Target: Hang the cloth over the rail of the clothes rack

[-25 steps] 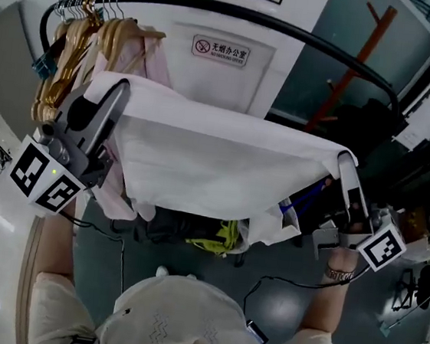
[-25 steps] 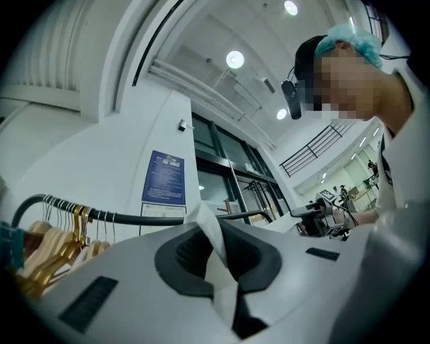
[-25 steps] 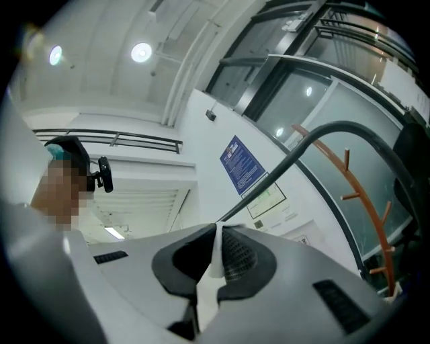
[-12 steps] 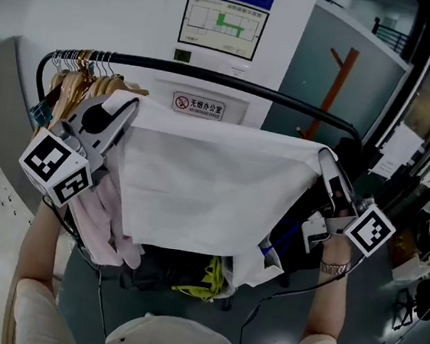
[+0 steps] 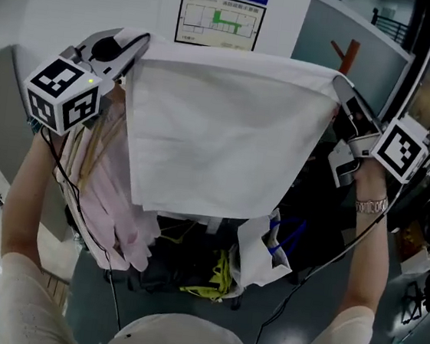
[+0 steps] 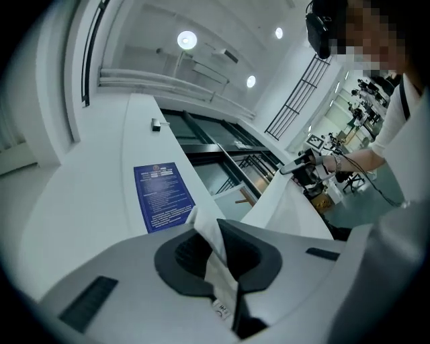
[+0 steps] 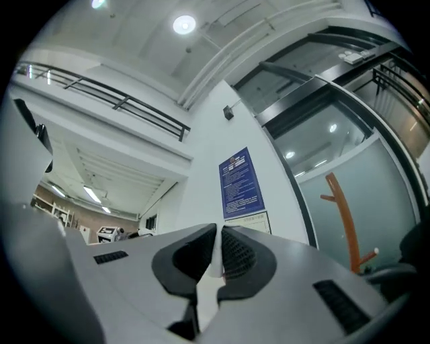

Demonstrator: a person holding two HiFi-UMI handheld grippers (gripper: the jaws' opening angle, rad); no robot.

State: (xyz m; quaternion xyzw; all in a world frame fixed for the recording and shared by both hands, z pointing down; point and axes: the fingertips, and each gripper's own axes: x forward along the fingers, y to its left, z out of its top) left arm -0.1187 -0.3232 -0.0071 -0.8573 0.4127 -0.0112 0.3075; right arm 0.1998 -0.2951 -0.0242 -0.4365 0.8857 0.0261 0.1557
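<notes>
A white cloth (image 5: 220,129) hangs spread wide in the head view, held up by its two top corners. My left gripper (image 5: 140,41) is shut on the top left corner and my right gripper (image 5: 339,81) on the top right corner. In the left gripper view the jaws (image 6: 213,248) pinch a fold of cloth (image 6: 282,201) that runs off toward the other gripper. The right gripper (image 7: 218,252) also has a thin edge of cloth (image 7: 203,295) between its pads. The raised cloth hides the rack's rail.
Pale pink garments (image 5: 115,202) on wooden hangers (image 5: 87,153) hang at the left, partly behind the cloth. Below lies a dark heap with a yellow-green item (image 5: 223,272). An orange coat stand (image 5: 348,55) and a wall poster (image 5: 222,10) are behind.
Both grippers have lifted the stretched cloth well upward. The black rail, seen above the cloth before, is now covered by it.
</notes>
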